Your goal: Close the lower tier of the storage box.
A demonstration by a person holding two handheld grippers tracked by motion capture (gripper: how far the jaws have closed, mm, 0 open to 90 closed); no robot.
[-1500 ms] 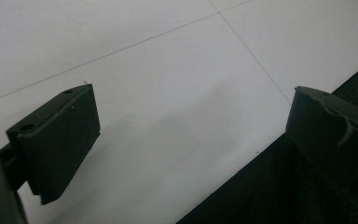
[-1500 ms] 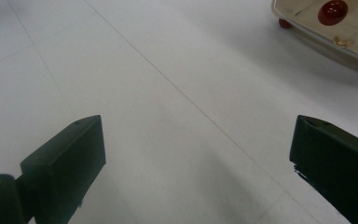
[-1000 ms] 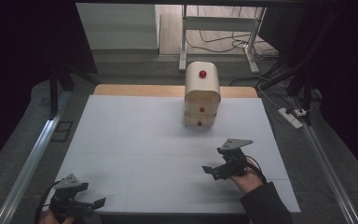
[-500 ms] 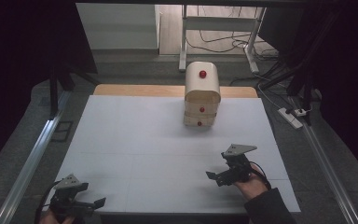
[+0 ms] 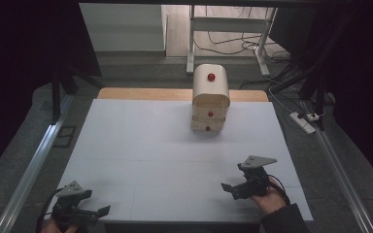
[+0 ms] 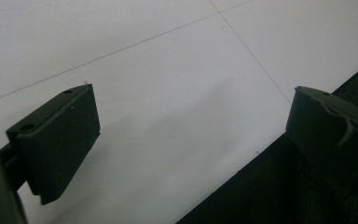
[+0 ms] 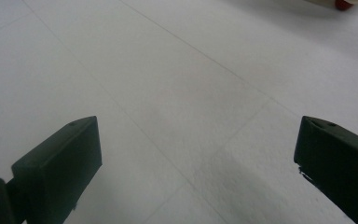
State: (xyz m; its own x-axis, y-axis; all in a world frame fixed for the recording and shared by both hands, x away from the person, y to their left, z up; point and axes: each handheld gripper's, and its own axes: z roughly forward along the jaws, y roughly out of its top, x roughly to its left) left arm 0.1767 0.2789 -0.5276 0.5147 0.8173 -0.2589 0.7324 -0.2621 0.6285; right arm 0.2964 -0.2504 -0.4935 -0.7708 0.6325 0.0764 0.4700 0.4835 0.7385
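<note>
**Evidently at rest: both grippers empty, well short of the little chest of drawers**

Taking the small wooden chest of drawers [image 5: 210, 103] as the marker, the left gripper [image 5: 97, 212] sits farthest from it, down at the near left corner of the white table [image 5: 141, 145], its jaws spread wide with nothing between them. In the left gripper view one jaw hangs over the white surface and the other past the table's near edge.

Further right, the right gripper [image 5: 229, 187] hovers low over the table, nearer to the chest than the left one but well apart from it, on the near side and slightly right of it. Its jaws are spread too, and empty (the right gripper view has bare white surface between them, with a red knob [image 7: 343, 4] of the chest at the top edge).

The chest stands upright at the far middle of the table, its drawers shut as far as I can tell, red knobs facing the person.

My reading is that no contact step is under way. Should a drawer be the aim, the right gripper would need to travel forward to the chest, level with a knob, and close on it squarely.
</note>
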